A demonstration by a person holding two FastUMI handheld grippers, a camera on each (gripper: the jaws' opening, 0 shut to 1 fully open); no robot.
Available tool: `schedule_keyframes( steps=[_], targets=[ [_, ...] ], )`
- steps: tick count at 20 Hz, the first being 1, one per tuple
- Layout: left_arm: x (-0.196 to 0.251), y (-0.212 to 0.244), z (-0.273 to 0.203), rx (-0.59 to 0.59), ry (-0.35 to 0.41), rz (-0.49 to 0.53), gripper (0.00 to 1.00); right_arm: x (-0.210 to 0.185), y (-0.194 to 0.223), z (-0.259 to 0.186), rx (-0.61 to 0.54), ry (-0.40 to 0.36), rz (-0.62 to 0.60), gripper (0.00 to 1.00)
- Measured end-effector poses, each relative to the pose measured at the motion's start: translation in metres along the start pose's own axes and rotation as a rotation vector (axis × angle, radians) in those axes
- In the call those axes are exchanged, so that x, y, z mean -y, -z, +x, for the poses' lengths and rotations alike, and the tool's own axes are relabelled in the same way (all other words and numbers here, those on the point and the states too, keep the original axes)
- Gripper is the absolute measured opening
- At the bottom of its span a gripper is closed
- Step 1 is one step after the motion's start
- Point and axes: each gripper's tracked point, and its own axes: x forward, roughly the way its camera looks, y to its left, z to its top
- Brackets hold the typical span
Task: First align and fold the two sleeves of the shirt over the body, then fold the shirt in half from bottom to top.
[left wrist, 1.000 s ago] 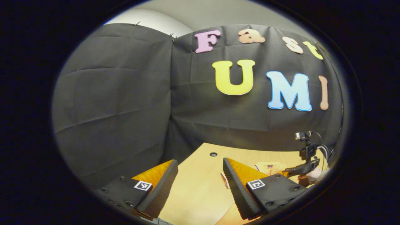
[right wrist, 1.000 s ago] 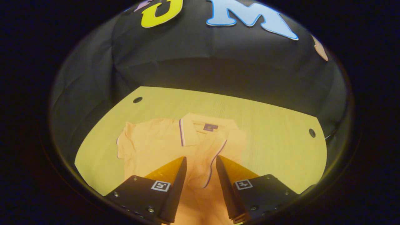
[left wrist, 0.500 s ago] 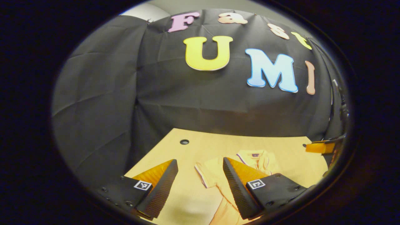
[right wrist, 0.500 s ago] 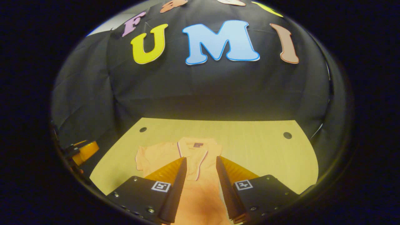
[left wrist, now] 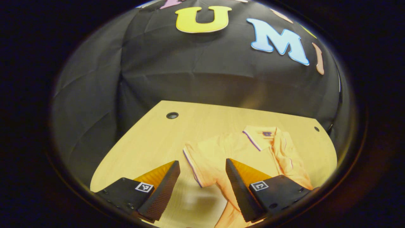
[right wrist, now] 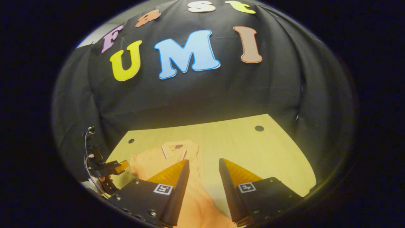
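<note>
Orange shirt [left wrist: 253, 152] flat on table [left wrist: 152, 139]; left gripper [left wrist: 202, 190], right gripper [right wrist: 204, 186] fingers apart, empty.

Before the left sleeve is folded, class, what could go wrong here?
1. The left gripper is open above the left sleeve; gripping only its trimmed cuff could leave a skewed fold.
2. The folded right sleeve lies loose on the polo shirt; pulling the shirt across the table might shift it.
</note>
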Motion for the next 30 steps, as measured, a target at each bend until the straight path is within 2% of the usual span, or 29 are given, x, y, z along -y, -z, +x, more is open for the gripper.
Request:
schedule_keyframes(
  steps=[7, 12, 14, 15, 16, 18, 21, 24, 25, 26, 30],
  targets=[
    [-0.005, 0.039, 0.044, -0.116, -0.023, 0.033, 0.95, 0.046, 0.023, -0.035, -0.031, 0.13, 0.054, 0.6],
    [-0.009, 0.067, 0.05, -0.201, -0.063, -0.003, 0.95, 0.06, 0.035, -0.044, -0.051, 0.174, 0.081, 0.6],
    [-0.009, 0.066, 0.053, -0.183, -0.073, -0.008, 0.96, 0.064, 0.036, -0.047, -0.052, 0.183, 0.081, 0.6],
    [-0.009, 0.062, 0.054, -0.17, -0.068, -0.009, 0.86, 0.066, 0.036, -0.049, -0.052, 0.185, 0.082, 0.6],
    [-0.008, 0.061, 0.054, -0.17, -0.074, -0.004, 0.83, 0.067, 0.036, -0.048, -0.052, 0.186, 0.085, 0.6],
    [-0.008, 0.061, 0.057, -0.165, -0.084, -0.006, 0.29, 0.068, 0.038, -0.049, -0.055, 0.186, 0.094, 0.6],
    [-0.006, 0.062, 0.057, -0.168, -0.098, 0.007, 0.11, 0.072, 0.041, -0.049, -0.06, 0.187, 0.101, 0.6],
    [-0.003, 0.059, 0.057, -0.168, -0.098, 0.029, 0.11, 0.074, 0.044, -0.051, -0.066, 0.188, 0.103, 0.6],
    [-0.004, 0.059, 0.057, -0.174, -0.105, 0.039, 0.07, 0.075, 0.045, -0.052, -0.067, 0.189, 0.103, 0.6],
    [-0.003, 0.058, 0.057, -0.174, -0.111, 0.046, 0.07, 0.076, 0.045, -0.052, -0.069, 0.189, 0.104, 0.6],
    [0.01, 0.034, 0.051, -0.117, -0.124, 0.111, 0.06, 0.08, 0.049, -0.057, -0.07, 0.197, 0.118, 0.6]
  ],
)
